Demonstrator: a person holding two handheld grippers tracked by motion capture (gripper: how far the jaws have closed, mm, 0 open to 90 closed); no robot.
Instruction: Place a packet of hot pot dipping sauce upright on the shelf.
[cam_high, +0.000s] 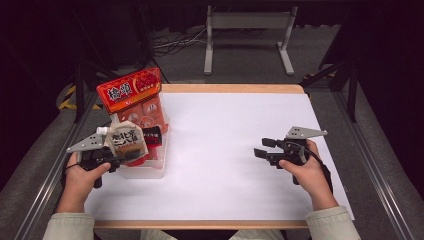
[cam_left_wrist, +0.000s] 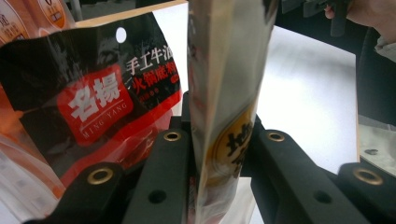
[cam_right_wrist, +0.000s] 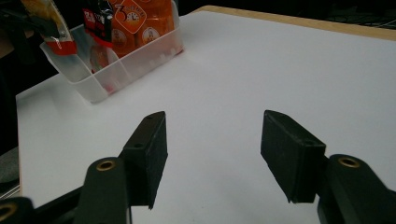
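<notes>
Your left gripper (cam_high: 131, 156) is clamped on a beige spouted pouch (cam_high: 126, 141), which you hold upright at the near end of the clear plastic bin (cam_high: 150, 171) on the left side of the table (cam_high: 235, 150). In the left gripper view the two black jaws press on either side of the pouch (cam_left_wrist: 224, 93), which stands edge-on between them with its yellow-and-black label facing right. Just beside the pouch, on its left in that view, sits a black and red packet (cam_left_wrist: 93, 102) with white lettering; it shows in the high view as a dark packet (cam_high: 152, 135) behind the pouch inside the bin. Farther back in the bin stand orange packets (cam_high: 142, 112), and a large red bag (cam_high: 130, 90) leans above them at the far end. Whether the bottom of the pouch touches the floor of the bin cannot be told. Your right gripper (cam_high: 260, 148) is well apart from all this, on the right side of the white table surface, pointing left toward the bin. Its jaws stand wide apart with nothing between them; in the right gripper view the bare white table (cam_right_wrist: 261, 79) shows in the gap, and the bin (cam_right_wrist: 116, 70) lies far off at the upper left.
</notes>
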